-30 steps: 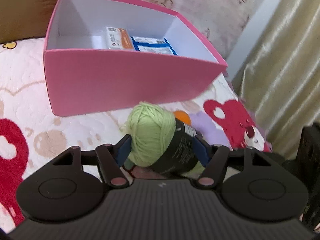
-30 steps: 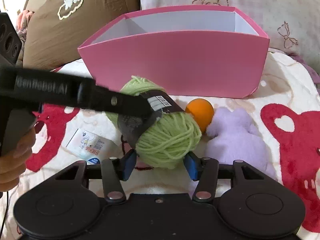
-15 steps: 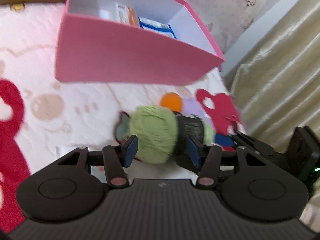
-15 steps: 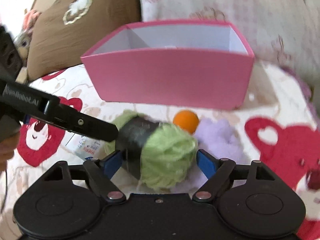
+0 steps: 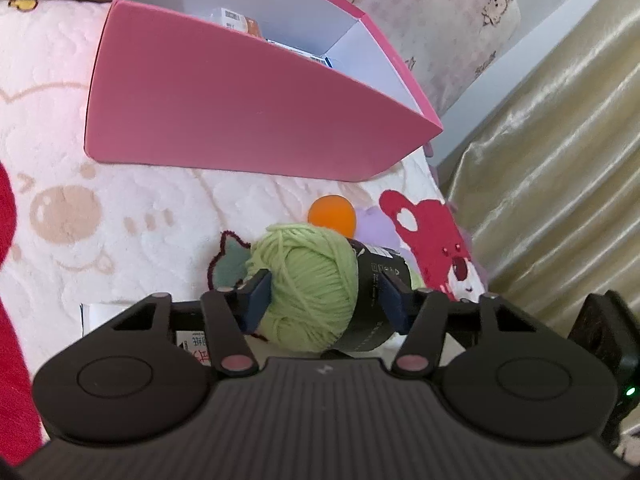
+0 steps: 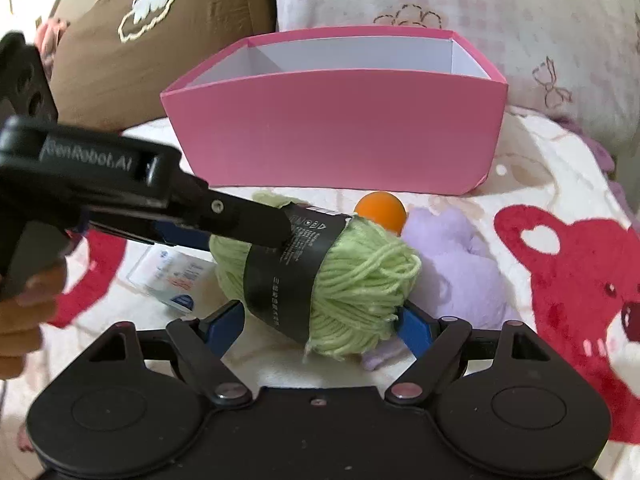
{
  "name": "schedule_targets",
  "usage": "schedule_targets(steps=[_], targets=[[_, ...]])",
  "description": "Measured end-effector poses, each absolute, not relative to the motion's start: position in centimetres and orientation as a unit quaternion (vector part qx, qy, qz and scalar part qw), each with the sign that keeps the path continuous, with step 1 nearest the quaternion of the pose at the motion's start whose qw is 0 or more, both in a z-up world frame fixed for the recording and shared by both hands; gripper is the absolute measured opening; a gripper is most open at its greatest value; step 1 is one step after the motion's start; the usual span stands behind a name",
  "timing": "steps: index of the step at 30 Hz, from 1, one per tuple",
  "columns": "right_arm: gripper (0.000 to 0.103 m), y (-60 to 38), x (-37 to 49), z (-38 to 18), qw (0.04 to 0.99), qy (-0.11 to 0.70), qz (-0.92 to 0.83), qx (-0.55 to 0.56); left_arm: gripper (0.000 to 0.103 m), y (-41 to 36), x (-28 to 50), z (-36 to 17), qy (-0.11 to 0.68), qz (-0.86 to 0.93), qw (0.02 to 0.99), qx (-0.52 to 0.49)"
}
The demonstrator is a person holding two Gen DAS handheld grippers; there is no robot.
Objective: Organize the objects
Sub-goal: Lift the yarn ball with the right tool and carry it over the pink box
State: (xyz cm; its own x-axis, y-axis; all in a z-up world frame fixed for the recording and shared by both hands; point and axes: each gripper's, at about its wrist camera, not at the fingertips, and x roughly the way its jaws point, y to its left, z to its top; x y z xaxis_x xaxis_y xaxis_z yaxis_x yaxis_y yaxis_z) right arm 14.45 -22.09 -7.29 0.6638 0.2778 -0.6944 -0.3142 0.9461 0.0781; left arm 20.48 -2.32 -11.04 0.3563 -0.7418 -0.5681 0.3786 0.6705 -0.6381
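Left wrist view: the left gripper [image 5: 325, 295] clamps the green yarn skein [image 5: 308, 284], its fingers pressing both ends; pink box [image 5: 240, 120] at 12 o'clock.

Right wrist view: the right gripper [image 6: 320, 322] has just sprung wide off the skein (handover done, boxing next). "GenRobot.AI" reads at 9 o'clock.

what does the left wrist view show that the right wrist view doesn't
Only the left wrist view shows the packets inside the pink box and the gold curtain. Only the right wrist view shows the brown cushion, a person's hand and the left gripper from outside. Both show the green yarn ball, the orange ball and the purple plush.
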Motion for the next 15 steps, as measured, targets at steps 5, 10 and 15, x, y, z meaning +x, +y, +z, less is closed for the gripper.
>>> schedule_targets(steps=[5, 10, 15], targets=[[0.088, -21.4, 14.9, -7.4, 0.915, 0.370, 0.157, -0.026, 0.054, -2.6, 20.5, -11.2, 0.457, -0.357, 0.787, -0.212], [0.089, -20.6, 15.0, -7.5, 0.914, 0.372, 0.156, -0.043, 0.052, -3.4, 20.2, -10.8, 0.474, -0.347, 0.782, -0.207], [0.091, -20.6, 15.0, -7.8, 0.914, 0.370, 0.157, -0.046, 0.053, -3.9, 19.6, -10.5, 0.478, -0.342, 0.787, -0.188]])
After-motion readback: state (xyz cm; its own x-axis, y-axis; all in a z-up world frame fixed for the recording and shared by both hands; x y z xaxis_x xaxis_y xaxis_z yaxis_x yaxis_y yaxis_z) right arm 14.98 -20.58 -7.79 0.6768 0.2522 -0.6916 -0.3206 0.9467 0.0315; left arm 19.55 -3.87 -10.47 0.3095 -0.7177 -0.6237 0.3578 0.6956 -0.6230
